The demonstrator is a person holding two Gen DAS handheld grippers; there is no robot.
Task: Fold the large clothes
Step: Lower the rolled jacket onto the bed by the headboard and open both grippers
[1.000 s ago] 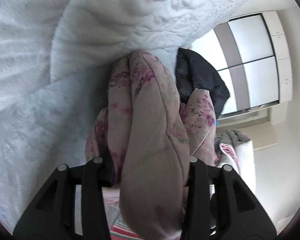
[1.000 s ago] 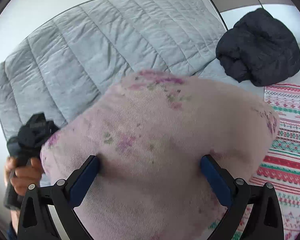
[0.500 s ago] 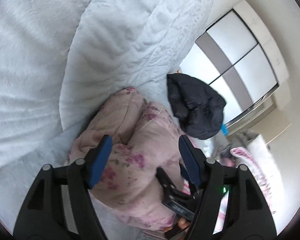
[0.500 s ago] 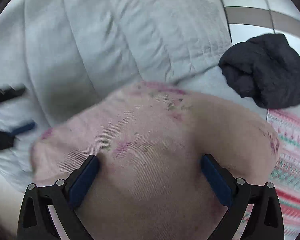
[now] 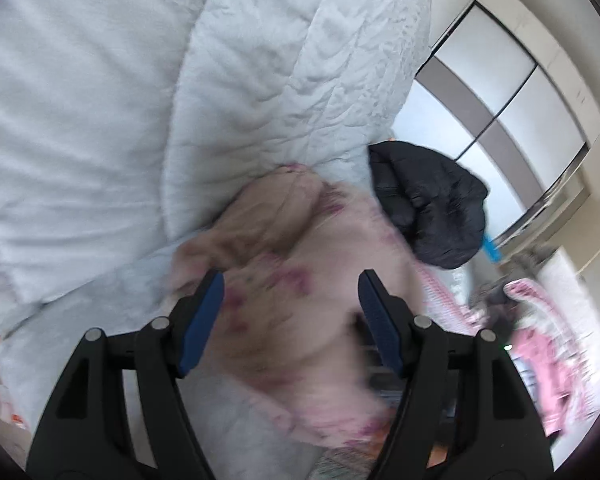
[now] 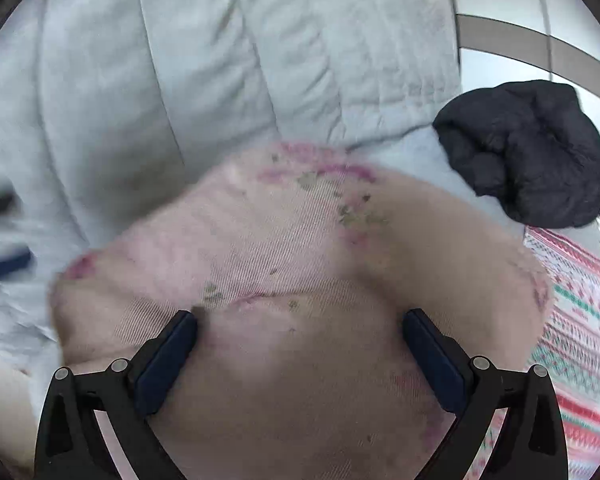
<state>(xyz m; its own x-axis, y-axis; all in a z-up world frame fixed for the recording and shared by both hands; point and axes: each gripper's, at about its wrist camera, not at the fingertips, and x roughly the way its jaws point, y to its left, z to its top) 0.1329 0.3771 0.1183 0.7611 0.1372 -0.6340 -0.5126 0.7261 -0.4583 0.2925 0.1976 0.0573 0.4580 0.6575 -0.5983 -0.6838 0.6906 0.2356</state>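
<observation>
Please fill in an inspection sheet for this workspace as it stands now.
Surface: pale quilted bedding.
Job's things: pink floral garment, bundled on the bedding.
Clutter: black jacket beside it; striped patterned cloth at the right.
Grippers: left gripper open above the garment, jaws just opened, nothing between them; right gripper has garment between its fingers, grip unclear.
Cables: nothing seen.
Surroundings: panelled wardrobe doors.
</observation>
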